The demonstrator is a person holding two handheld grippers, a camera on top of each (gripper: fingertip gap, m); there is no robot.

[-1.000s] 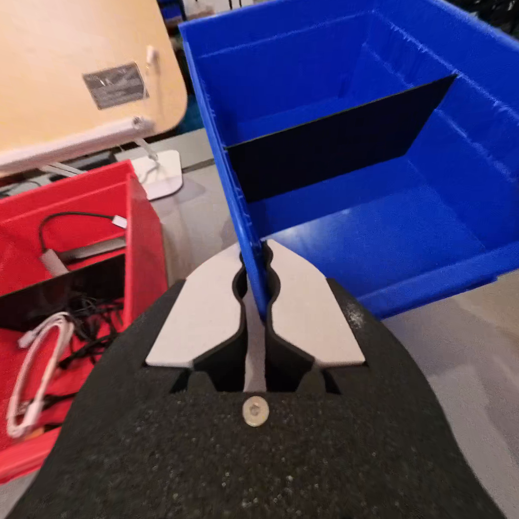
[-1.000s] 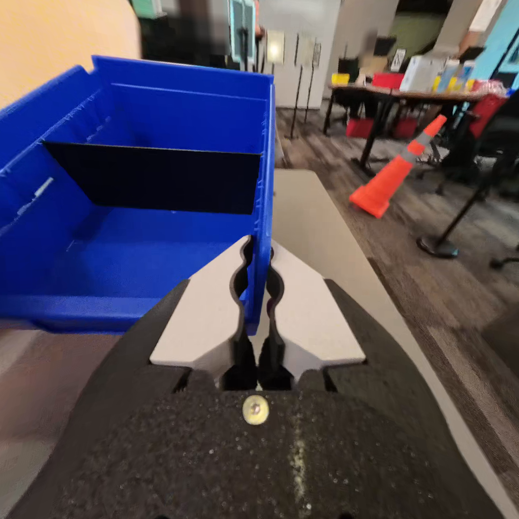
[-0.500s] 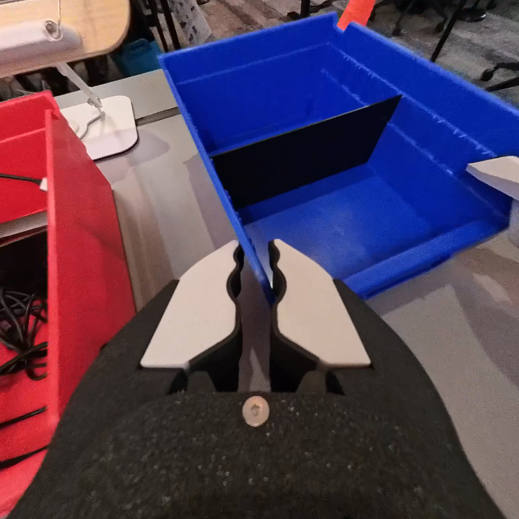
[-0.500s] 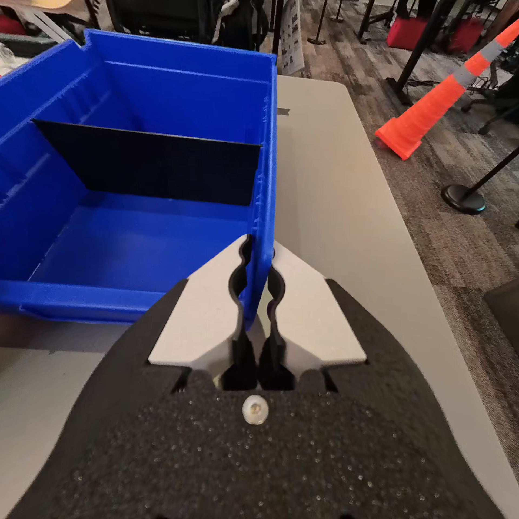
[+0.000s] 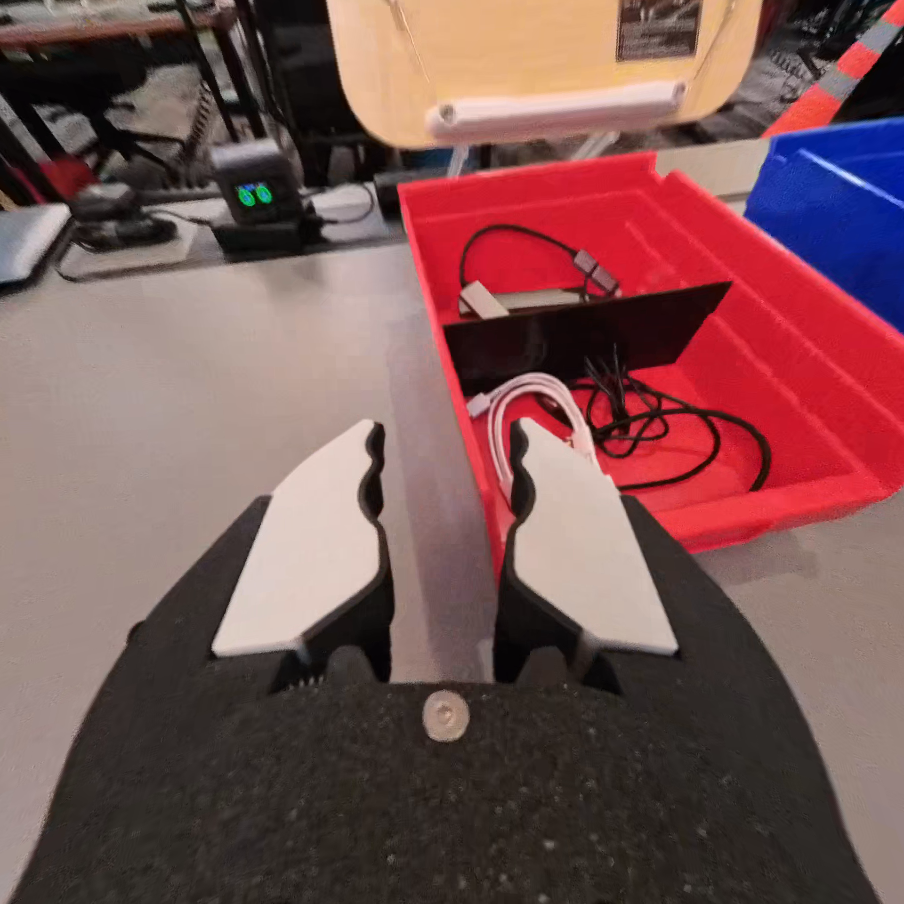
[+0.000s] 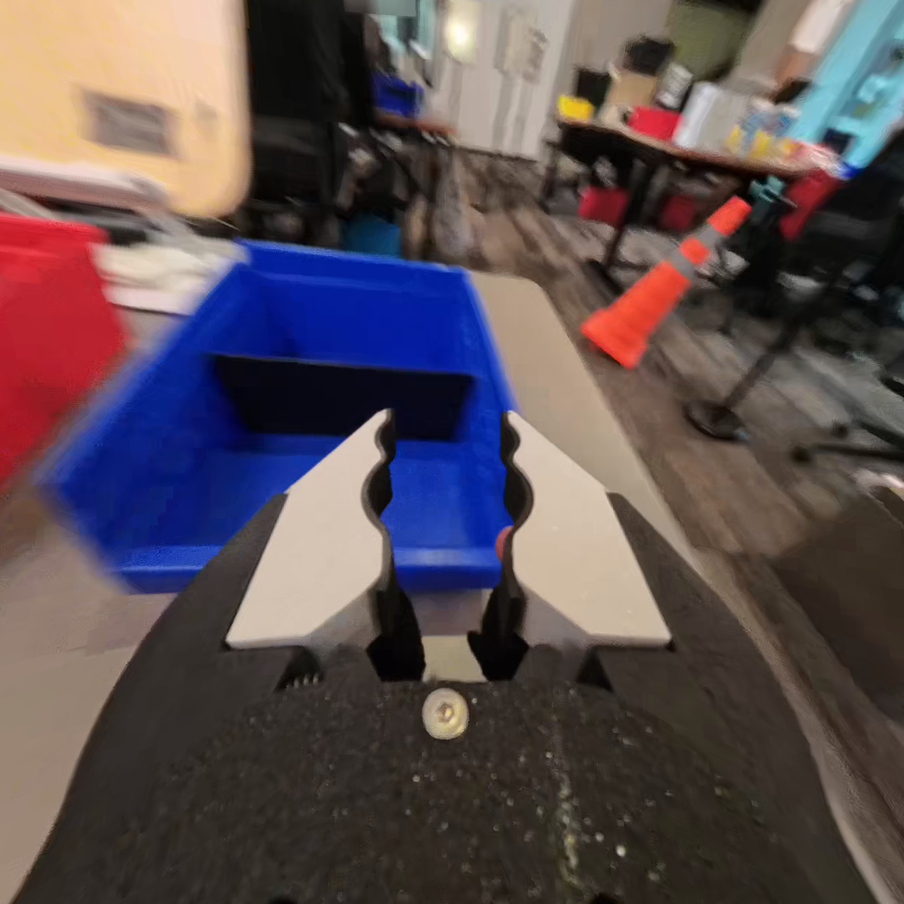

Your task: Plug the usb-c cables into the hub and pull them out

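Both tools, the left tool [image 5: 445,430] and the right tool [image 6: 446,416], were held apart and empty. The white cable [image 5: 533,401], at centre right in the red bin [image 5: 782,508], was probably best taken by its plug, clear of the black cables [image 5: 685,430].

Nothing legible: the dark label [image 5: 657,29] on the pale board [image 5: 538,63] seems too blurred.

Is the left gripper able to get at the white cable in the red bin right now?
Probably yes. The left gripper is open and empty, and the white cable lies uncovered in the red bin's near compartment. Only the bin's low side wall stands between, so it would reach over that.
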